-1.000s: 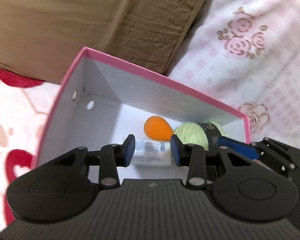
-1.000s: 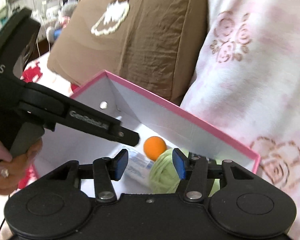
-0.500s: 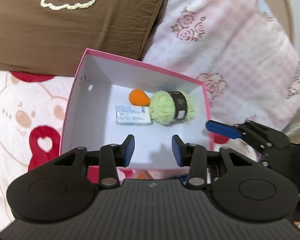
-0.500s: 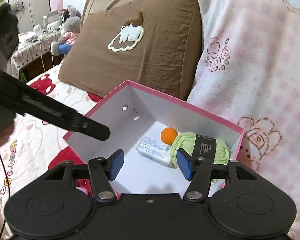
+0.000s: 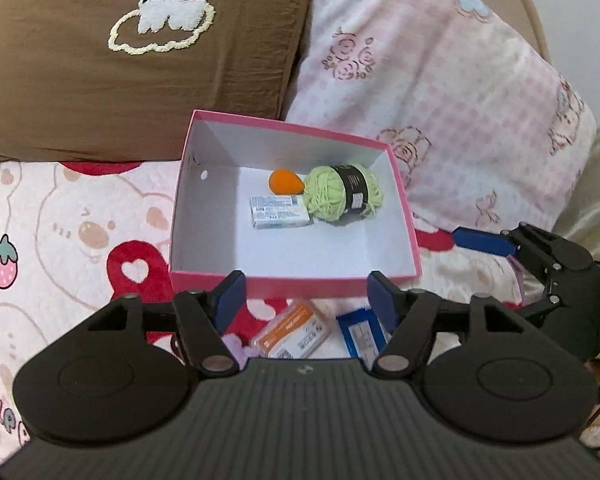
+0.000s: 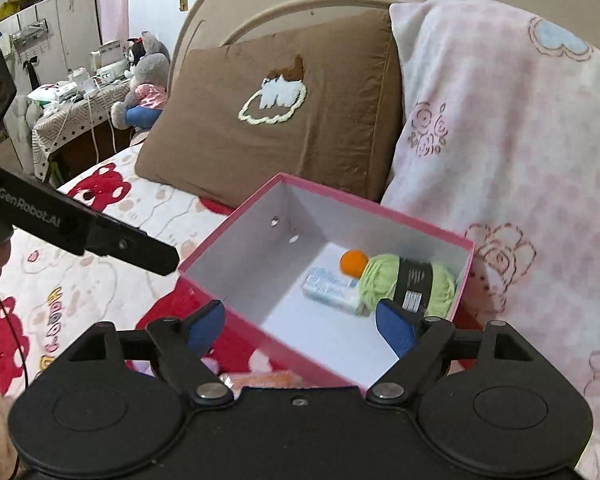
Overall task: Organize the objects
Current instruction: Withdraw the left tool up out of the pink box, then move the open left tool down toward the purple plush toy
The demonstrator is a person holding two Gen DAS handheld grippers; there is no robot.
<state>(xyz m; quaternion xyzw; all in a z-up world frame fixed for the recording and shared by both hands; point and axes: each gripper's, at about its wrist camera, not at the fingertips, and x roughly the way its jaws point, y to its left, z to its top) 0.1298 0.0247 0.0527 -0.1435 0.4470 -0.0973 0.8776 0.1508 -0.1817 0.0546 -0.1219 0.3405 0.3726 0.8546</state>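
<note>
The pink box (image 5: 300, 286) sits on the bed (image 5: 60, 216) against the brown pillow (image 5: 120, 76), holding a green yarn ball (image 5: 328, 196), orange egg (image 5: 285, 181) and white packet (image 5: 280, 211) together at its far side. Left tongs (image 5: 306, 300) and right tongs (image 6: 300, 326) both gape wide, empty, near its front edge.
</note>
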